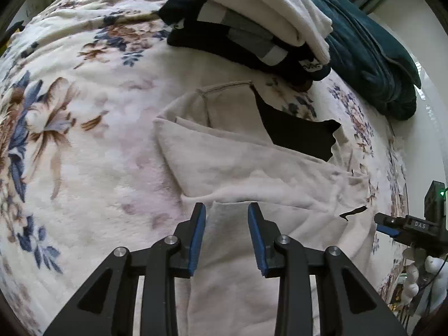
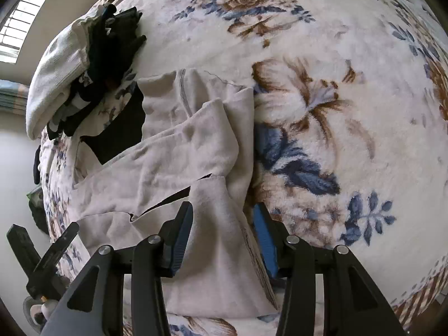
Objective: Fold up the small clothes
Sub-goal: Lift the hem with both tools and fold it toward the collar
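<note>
A beige garment with a black inner patch (image 1: 252,156) lies partly folded on the floral blanket (image 1: 84,128); it also shows in the right wrist view (image 2: 179,151). My left gripper (image 1: 226,210) is open, its fingers straddling a strip of the beige cloth near the fold. My right gripper (image 2: 224,212) is open, with a fold of the same garment lying between its fingers. The right gripper's tip shows at the right edge of the left wrist view (image 1: 392,224), and the left gripper shows at the lower left of the right wrist view (image 2: 50,254).
A stack of folded clothes (image 1: 252,19), white on top of black and grey, lies beyond the garment, with a dark teal blanket (image 1: 372,56) behind it. The stack also shows in the right wrist view (image 2: 64,84). The bed's edge is near the white wall (image 2: 16,168).
</note>
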`<state>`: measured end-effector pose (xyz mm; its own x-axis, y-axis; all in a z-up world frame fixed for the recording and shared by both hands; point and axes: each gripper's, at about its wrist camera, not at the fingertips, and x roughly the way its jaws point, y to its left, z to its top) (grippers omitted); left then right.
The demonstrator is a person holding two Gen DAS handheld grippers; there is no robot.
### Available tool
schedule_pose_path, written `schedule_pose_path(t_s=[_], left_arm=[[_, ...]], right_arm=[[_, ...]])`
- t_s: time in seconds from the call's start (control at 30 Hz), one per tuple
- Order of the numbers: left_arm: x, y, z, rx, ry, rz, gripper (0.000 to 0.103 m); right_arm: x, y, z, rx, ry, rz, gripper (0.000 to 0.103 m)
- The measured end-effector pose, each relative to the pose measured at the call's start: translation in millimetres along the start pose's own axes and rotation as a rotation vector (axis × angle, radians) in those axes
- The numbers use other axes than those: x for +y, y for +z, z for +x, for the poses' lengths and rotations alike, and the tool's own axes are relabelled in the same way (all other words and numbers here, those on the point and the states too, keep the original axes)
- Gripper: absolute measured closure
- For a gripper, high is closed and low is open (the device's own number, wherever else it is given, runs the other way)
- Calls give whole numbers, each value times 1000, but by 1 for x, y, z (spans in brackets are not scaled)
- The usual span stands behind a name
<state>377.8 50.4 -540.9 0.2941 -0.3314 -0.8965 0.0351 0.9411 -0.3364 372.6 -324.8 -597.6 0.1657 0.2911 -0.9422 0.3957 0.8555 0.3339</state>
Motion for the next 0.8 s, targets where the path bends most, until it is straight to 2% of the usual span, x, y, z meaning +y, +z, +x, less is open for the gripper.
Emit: schedule_pose_path(t_s=[0.13, 0.17, 0.2, 0.23, 0.27, 0.3, 0.53, 0.63, 0.8], left_arm=[[-6, -3, 13, 17, 43, 60, 76], [-7, -4, 14, 6, 53, 68, 82], [-8, -5, 14, -4, 65, 76, 99], [-10, -5, 13, -16, 78, 91, 99], [-11, -6, 11, -28, 88, 99, 99], [-12, -6, 9, -38, 100, 102, 99], [2, -5, -17, -118, 126, 38, 99], [8, 0, -14, -104, 120, 11, 99], [9, 7, 17, -46, 155, 28, 99]], right_arm=[[1, 1, 12, 29, 7, -6, 54], [2, 1, 16, 33, 4, -12, 54], [3, 1, 18, 28, -4, -19, 55], [4, 1, 18, 15, -7, -24, 69], [6, 1, 17, -10, -8, -32, 95], [7, 1, 15, -25, -24, -36, 98], [15, -5, -12, -128, -41, -46, 99], [13, -5, -16, -140, -51, -43, 99], [5, 4, 5, -98, -112, -24, 99]])
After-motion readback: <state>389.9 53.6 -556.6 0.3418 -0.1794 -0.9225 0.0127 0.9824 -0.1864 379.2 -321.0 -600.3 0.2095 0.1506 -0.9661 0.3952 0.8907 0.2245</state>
